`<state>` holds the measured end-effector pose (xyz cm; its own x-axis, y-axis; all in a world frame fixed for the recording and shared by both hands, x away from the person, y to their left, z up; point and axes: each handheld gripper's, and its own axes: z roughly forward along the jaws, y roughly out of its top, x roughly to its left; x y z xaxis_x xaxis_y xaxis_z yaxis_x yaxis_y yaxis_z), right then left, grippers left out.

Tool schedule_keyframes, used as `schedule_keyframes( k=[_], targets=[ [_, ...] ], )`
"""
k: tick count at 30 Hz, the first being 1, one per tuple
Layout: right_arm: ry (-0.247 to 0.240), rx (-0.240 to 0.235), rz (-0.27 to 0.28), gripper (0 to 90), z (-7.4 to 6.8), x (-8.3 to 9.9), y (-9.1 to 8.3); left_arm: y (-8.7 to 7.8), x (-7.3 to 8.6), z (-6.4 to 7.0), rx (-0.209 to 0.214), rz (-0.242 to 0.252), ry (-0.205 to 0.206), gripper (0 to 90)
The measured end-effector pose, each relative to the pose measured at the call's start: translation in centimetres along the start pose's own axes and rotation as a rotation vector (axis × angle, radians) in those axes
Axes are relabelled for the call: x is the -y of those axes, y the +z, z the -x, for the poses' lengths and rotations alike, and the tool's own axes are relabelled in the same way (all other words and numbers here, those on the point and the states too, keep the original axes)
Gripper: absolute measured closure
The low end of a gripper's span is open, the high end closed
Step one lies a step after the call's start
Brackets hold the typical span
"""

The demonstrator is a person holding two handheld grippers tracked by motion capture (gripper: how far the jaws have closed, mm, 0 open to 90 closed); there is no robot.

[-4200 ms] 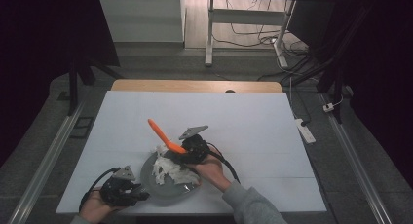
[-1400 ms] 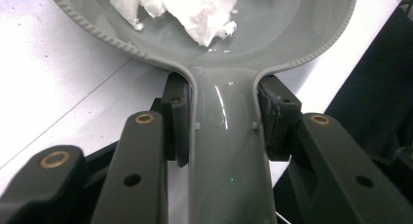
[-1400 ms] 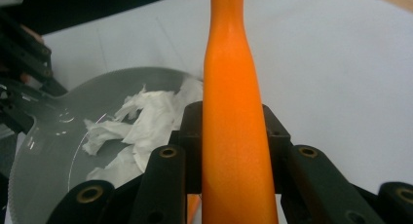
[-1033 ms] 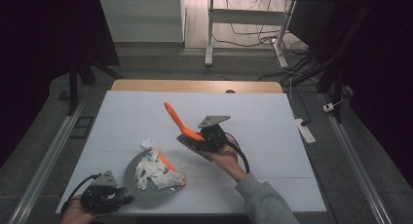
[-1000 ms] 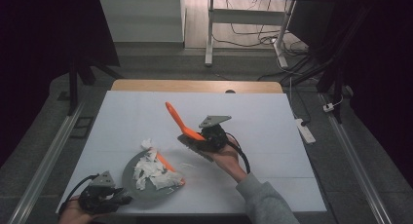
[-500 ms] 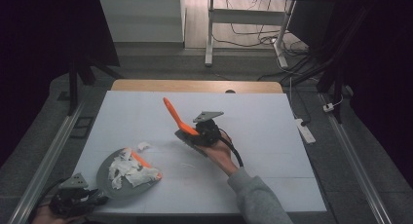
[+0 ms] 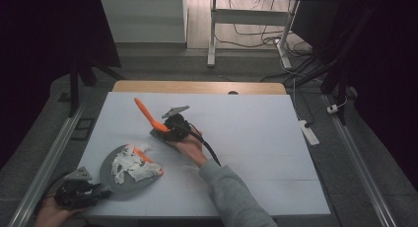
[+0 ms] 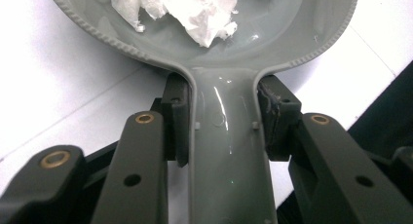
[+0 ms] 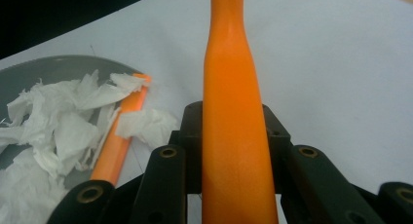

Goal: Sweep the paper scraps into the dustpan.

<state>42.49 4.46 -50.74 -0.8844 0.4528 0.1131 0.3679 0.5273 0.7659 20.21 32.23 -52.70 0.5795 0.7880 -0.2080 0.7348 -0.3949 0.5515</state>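
Note:
A grey dustpan point(image 7: 114, 180) holding torn white paper scraps point(image 7: 129, 164) lies at the table's front left. My left gripper point(image 7: 96, 192) is shut on its handle point(image 8: 229, 151), with one jaw on each side, and paper point(image 8: 195, 9) lies in the pan ahead. An orange lip point(image 9: 119, 146) runs along the pan's point(image 9: 44, 73) edge among the scraps point(image 9: 58, 126). Near the table's middle, my right gripper point(image 7: 165, 130) is shut on an orange brush handle point(image 7: 145, 112), which slants up and to the far left. That handle point(image 9: 234, 112) runs straight out between the jaws of the right gripper point(image 9: 234, 131).
The white table top point(image 7: 256, 138) stretches to the right and far side, with a wooden strip point(image 7: 197, 87) along its back edge. A white power strip point(image 7: 309, 132) lies off the right side. Metal rails point(image 7: 44, 163) flank the table.
My left gripper has dragged the dustpan and its paper leftward and toward the front edge. My right gripper carried the orange handle up off the pan, then left and farther back.

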Motion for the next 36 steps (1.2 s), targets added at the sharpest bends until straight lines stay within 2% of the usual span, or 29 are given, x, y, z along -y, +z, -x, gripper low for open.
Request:
schedule_keyframes(
  k=[5,10,13,16,20,22,25,28,32,36],
  targets=[
    [-0.007,-0.034,-0.033,70.7,-1.2,-0.3,1.5,0.1,-0.3,-0.2,0.001,-0.004,0.007,61.7],
    [-0.043,-0.109,-0.075,70.7,-3.3,-0.5,2.0,0.3,-0.6,-0.2,0.005,-0.004,0.010,61.7],
    [-0.076,-0.162,-0.072,70.7,-4.4,-0.2,1.2,0.5,-0.6,0.1,0.013,0.000,0.023,61.7],
    [-0.069,-0.184,-0.017,70.7,-4.7,-0.1,-0.8,0.8,-0.7,0.6,0.031,-0.003,0.055,61.7],
    [-0.067,-0.132,0.034,70.7,-3.8,0.2,-4.3,1.3,-1.0,1.4,0.051,-0.008,0.093,61.7],
    [-0.061,-0.097,0.043,70.7,-3.3,0.7,-6.2,1.6,-1.2,1.7,0.058,-0.005,0.095,61.7],
    [-0.047,-0.042,0.051,70.6,-2.4,2.2,-8.8,1.8,-1.5,2.1,0.070,-0.009,0.118,61.7],
    [-0.009,0.021,0.041,70.6,-1.4,4.1,-11.0,2.1,-1.8,2.6,0.085,-0.019,0.141,61.7],
    [0.053,0.097,0.019,70.6,-0.1,6.5,-12.7,2.4,-2.3,3.2,0.094,-0.022,0.156,61.7],
    [0.106,0.139,0.012,70.6,0.7,7.7,-12.9,2.8,-2.8,3.8,0.107,-0.029,0.174,61.7]
  ],
)
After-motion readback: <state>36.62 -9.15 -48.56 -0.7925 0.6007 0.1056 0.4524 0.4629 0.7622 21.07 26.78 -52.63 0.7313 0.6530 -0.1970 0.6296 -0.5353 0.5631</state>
